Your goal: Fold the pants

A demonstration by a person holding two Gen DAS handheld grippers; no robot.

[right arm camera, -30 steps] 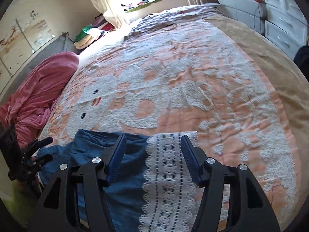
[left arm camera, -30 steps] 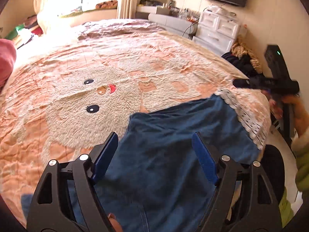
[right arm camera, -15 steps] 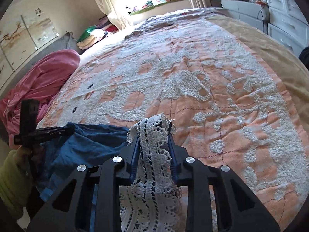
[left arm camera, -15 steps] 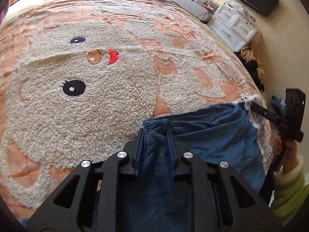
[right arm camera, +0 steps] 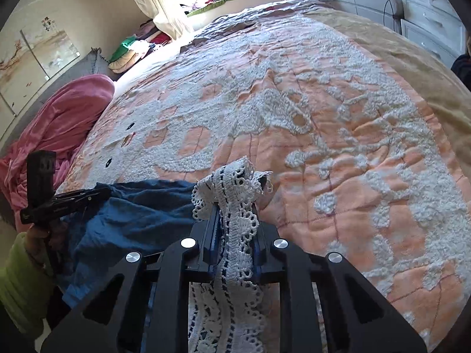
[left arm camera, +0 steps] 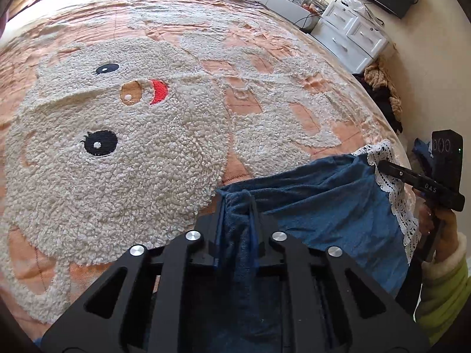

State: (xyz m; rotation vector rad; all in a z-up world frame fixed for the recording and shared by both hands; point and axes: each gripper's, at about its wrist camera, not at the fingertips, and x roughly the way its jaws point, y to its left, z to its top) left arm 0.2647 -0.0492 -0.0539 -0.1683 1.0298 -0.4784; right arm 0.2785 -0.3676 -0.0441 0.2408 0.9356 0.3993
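Note:
Blue pants with a white lace hem lie at the near edge of the bed. My left gripper is shut on a bunched blue corner of the pants. In the right wrist view my right gripper has the lace hem pinched between its pads, the jaws still closing on it. The blue cloth stretches from there to the left gripper. From the left wrist view the right gripper shows side-on at the lace.
The pants rest on an orange bedspread with a fluffy white animal face. A pink blanket is heaped at the bed's left side. White drawers and a pile of clothes stand beyond the right edge. A green sleeve is at the right.
Both grippers came down onto the pants and closed: the left on the blue corner, the right on the lace hem. The cloth now bunches up between each pair of jaws.

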